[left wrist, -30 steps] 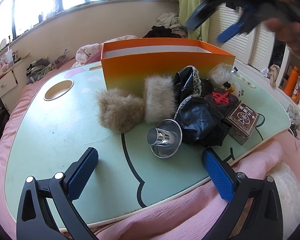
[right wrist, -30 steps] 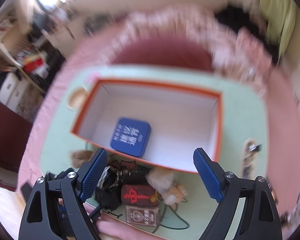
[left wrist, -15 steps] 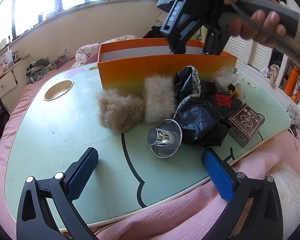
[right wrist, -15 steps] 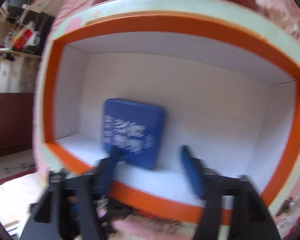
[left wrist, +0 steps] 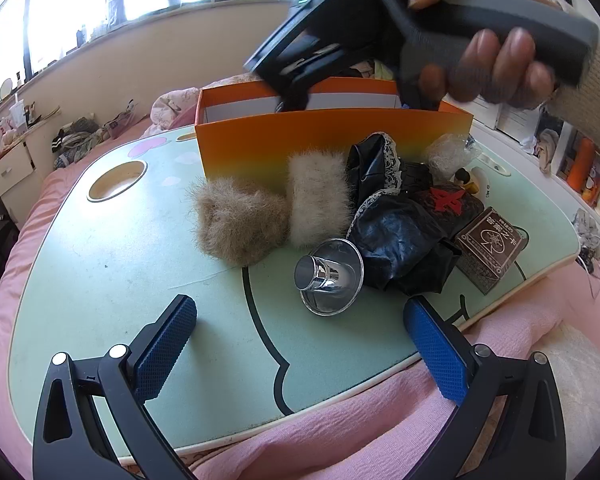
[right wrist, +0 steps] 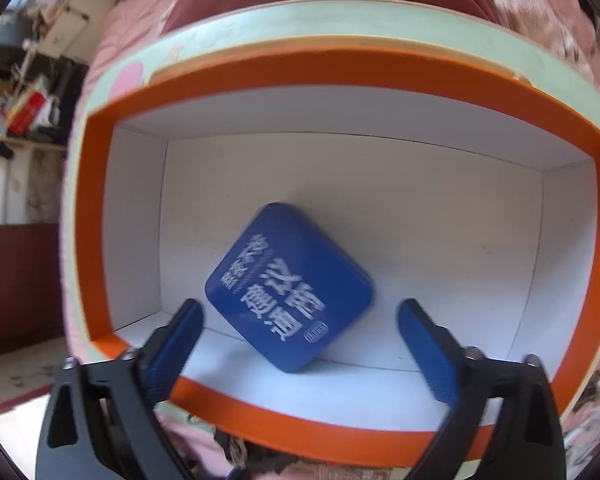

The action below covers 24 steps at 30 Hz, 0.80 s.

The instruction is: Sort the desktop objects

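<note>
An orange box (left wrist: 332,140) with a white inside stands at the back of the green lap table (left wrist: 100,264). A blue tin (right wrist: 290,286) lies inside the box (right wrist: 300,76). My right gripper (right wrist: 300,320) is open, reaching down into the box just above the tin, not touching it; it also shows in the left wrist view (left wrist: 300,76). In front of the box lie two fur pieces (left wrist: 236,220), black lace cloth (left wrist: 396,236), a shiny metal funnel (left wrist: 328,276) and a brown card box (left wrist: 492,244). My left gripper (left wrist: 300,340) is open and empty over the table's front edge.
A round cup hole (left wrist: 116,180) sits at the table's left rear. Pink bedding (left wrist: 340,432) surrounds the table. A crumpled clear wrapper (left wrist: 446,156) and a small figure (left wrist: 466,180) lie at the right by the box.
My right gripper has dropped from above the box into it, close over the blue tin, its fingers spread wider than half a second ago. The tin now lies turned diagonally. The left gripper has not moved.
</note>
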Each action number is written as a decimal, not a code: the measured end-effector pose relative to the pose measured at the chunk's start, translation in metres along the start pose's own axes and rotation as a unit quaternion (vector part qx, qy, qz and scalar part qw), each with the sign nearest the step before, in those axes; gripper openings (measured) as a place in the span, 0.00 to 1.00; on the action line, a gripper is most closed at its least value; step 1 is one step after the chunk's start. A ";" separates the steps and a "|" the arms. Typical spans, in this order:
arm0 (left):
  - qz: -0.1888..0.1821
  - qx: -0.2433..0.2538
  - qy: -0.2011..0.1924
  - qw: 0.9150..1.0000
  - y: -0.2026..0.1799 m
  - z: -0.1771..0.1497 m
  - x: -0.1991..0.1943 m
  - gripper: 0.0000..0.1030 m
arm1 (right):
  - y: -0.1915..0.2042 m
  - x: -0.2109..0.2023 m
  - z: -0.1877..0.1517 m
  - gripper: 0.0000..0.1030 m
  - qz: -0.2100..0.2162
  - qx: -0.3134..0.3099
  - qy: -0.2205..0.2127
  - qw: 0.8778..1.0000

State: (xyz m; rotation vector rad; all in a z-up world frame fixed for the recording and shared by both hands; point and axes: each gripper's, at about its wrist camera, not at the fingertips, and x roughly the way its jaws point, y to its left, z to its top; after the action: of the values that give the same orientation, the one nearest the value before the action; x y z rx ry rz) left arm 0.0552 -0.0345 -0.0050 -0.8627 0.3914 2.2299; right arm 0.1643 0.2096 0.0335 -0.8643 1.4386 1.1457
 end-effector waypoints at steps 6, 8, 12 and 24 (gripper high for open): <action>-0.009 0.007 -0.001 1.000 0.003 0.001 -0.001 1.00 | 0.018 -0.010 -0.017 0.74 -0.023 -0.032 -0.037 0.999; -0.010 0.008 -0.001 1.000 0.004 0.001 -0.001 1.00 | 0.014 -0.013 -0.022 0.67 -0.020 -0.031 -0.035 0.999; -0.012 0.010 -0.003 1.000 0.006 0.001 -0.001 1.00 | 0.003 -0.023 -0.027 0.66 -0.007 -0.027 -0.061 0.998; -0.016 0.015 -0.002 1.000 0.010 0.000 0.000 1.00 | -0.056 -0.120 -0.057 0.68 0.016 -0.005 -0.184 0.983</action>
State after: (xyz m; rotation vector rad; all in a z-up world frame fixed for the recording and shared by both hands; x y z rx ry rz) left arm 0.0481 -0.0415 -0.0051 -0.8431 0.4046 2.1910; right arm 0.2223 0.1314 0.1390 -0.5991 1.1454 1.2638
